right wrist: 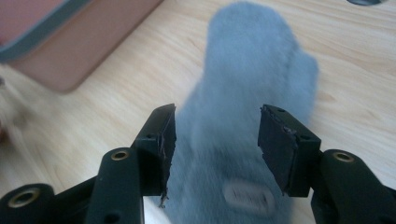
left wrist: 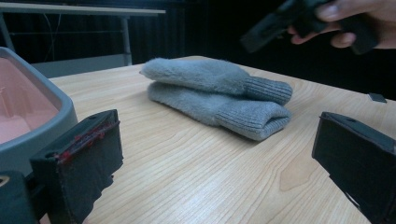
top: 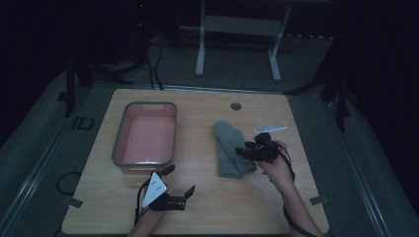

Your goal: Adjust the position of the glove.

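Note:
Two grey fuzzy socks (top: 228,148) lie stacked on the wooden table, right of centre, cuffs toward the near edge. In the left gripper view the socks (left wrist: 219,93) lie ahead, one atop the other. My right gripper (top: 247,146) hovers just over the socks' right side. Its jaws stand open in the right gripper view (right wrist: 217,140), with the socks (right wrist: 252,70) below and between them, untouched by the pads. My left gripper (top: 179,180) rests low near the table's front, open and empty (left wrist: 217,156), pointing toward the socks.
A pink bin with a grey rim (top: 118,143) stands at the left; its wall (left wrist: 51,114) is right beside my left jaw. A white flat item (top: 271,128) lies behind my right hand. A cable hole (top: 235,106) sits near the far edge.

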The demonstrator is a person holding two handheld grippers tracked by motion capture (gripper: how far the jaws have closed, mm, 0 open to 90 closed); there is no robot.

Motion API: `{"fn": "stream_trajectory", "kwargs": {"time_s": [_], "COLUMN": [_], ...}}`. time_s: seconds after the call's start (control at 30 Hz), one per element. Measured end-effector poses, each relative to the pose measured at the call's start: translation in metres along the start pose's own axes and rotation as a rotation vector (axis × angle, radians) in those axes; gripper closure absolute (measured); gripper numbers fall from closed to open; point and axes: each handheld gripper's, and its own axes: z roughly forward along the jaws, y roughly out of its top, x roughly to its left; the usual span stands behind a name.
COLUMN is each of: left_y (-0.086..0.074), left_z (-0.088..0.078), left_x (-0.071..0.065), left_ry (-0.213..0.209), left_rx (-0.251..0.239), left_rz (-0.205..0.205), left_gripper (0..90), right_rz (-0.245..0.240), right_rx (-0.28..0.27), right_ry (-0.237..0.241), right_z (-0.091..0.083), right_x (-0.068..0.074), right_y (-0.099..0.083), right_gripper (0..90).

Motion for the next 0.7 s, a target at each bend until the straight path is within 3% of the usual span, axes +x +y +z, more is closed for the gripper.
{"fn": "stream_trajectory", "kwargs": {"time_s": [0.13,0.2,0.23,0.27,0.3,0.5,0.6,0.7], "left_y": [0.000,0.000,0.000,0.000,0.000,0.000,0.000,0.000], "left_z": [0.000,0.000,0.000,0.000,0.000,0.000,0.000,0.000], "left_x": [0.000,0.000,0.000,0.000,0.000,0.000,0.000,0.001], "left_ry": [0.002,0.001,0.002,0.002,0.002,0.001,0.000,-0.002], "left_rx": [-0.001,-0.001,-0.002,-0.002,-0.001,0.000,-0.001,-0.002], "left_rz": [0.000,-0.002,-0.003,-0.005,-0.004,-0.006,-0.007,-0.007], "left_gripper": [1.9,1.9,1.9,1.9,1.9,1.9,1.9,1.9], "right_rz": [-0.116,-0.221,-0.221,-0.265,-0.265,-0.395,-0.424,-0.441], "right_rx": [0.015,0.039,0.039,0.059,0.059,0.124,0.134,0.135], "right_ry": [0.019,-0.008,-0.008,-0.024,-0.024,-0.083,-0.101,-0.096], "right_z": [-0.012,-0.016,-0.016,-0.016,-0.016,0.003,0.011,0.014], "right_x": [0.000,0.001,0.001,0.000,0.000,-0.001,0.001,0.001], "right_y": [-0.020,-0.038,-0.038,-0.048,-0.048,-0.062,-0.062,-0.060], "right_gripper": [44.6,44.7,44.7,45.8,45.8,45.8,45.9,55.9]}}
